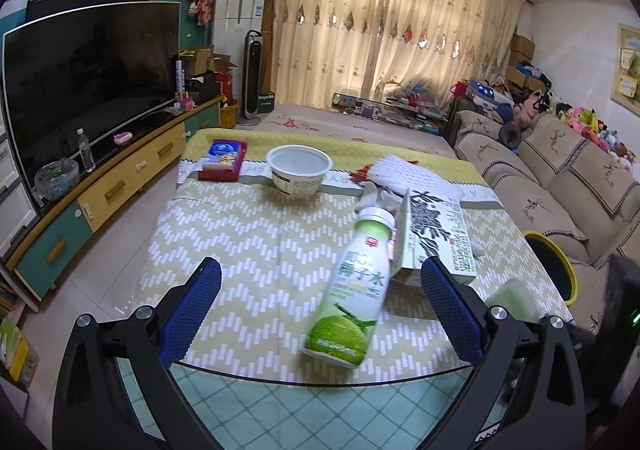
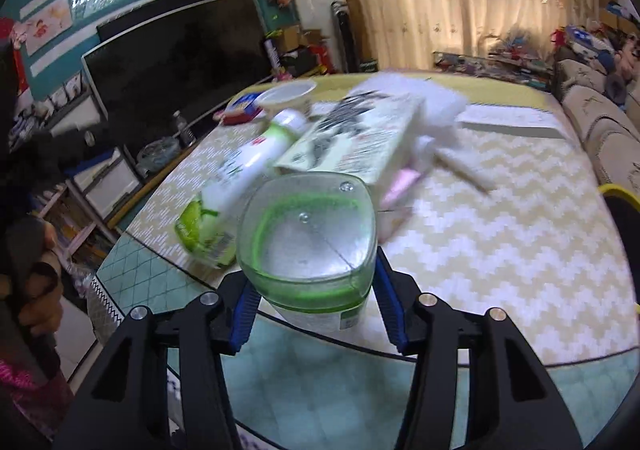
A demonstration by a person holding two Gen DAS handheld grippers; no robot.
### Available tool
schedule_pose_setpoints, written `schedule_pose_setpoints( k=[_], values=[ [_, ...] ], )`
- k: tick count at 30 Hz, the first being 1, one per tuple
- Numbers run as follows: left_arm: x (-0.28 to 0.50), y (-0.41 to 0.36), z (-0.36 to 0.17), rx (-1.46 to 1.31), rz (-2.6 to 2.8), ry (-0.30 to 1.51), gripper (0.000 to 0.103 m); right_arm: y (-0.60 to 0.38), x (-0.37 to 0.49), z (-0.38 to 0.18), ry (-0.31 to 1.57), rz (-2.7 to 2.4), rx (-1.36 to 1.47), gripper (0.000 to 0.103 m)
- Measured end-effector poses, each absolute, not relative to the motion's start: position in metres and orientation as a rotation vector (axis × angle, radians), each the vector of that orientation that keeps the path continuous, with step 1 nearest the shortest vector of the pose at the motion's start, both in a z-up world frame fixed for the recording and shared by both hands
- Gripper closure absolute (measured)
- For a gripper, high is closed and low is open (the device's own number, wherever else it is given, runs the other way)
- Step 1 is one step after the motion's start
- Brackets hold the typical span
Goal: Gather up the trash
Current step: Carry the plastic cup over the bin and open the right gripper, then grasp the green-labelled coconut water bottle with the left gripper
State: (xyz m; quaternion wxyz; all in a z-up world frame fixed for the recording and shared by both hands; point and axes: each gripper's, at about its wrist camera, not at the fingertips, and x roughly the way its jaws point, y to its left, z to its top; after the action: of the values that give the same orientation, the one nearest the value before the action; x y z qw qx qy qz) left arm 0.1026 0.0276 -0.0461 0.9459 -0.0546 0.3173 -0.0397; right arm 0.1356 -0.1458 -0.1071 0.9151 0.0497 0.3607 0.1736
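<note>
Clear green-banded bottle (image 2: 308, 246) between right jaws; left view: blur.

A lived-in home living room is showing here: a large black flat-screen television (image 1: 88, 89) is standing on a low teal-and-yellow drawer cabinet (image 1: 112, 193), cream embroidered curtains (image 1: 392, 37) are glowing across the far window, a beige patterned fabric sofa (image 1: 560, 177) is running along the wall with bright plush toys (image 1: 596, 129) piling on its back, and a zigzag-patterned yellow-and-white tablecloth (image 1: 256, 250) is covering the table.
</note>
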Motion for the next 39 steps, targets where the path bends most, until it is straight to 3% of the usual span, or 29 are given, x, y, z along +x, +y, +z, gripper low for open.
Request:
schedule_pose_setpoints(
  k=[10, 19, 25, 27, 39],
  values=[
    [0.110, -0.002, -0.053, -0.080, -0.132, 0.658, 0.005, -0.330, 0.144, -0.090, 0.648, -0.061, 0.243, 0.053],
    [0.123, -0.014, -0.065, -0.072, -0.127, 0.693, 0.005, -0.434, 0.198, -0.126, 0.757, -0.284, 0.275, 0.053],
    [0.130, -0.018, -0.070, -0.053, -0.124, 0.712, 0.005, -0.464, 0.225, -0.158, 0.820, -0.357, 0.299, 0.053],
    [0.133, -0.019, -0.072, -0.049, -0.121, 0.719, 0.005, -0.469, 0.226, -0.162, 0.824, -0.359, 0.308, 0.048],
    [0.149, -0.021, -0.093, -0.033, -0.140, 0.766, 0.005, -0.448, 0.211, -0.150, 0.793, -0.326, 0.283, 0.045]
  ],
)
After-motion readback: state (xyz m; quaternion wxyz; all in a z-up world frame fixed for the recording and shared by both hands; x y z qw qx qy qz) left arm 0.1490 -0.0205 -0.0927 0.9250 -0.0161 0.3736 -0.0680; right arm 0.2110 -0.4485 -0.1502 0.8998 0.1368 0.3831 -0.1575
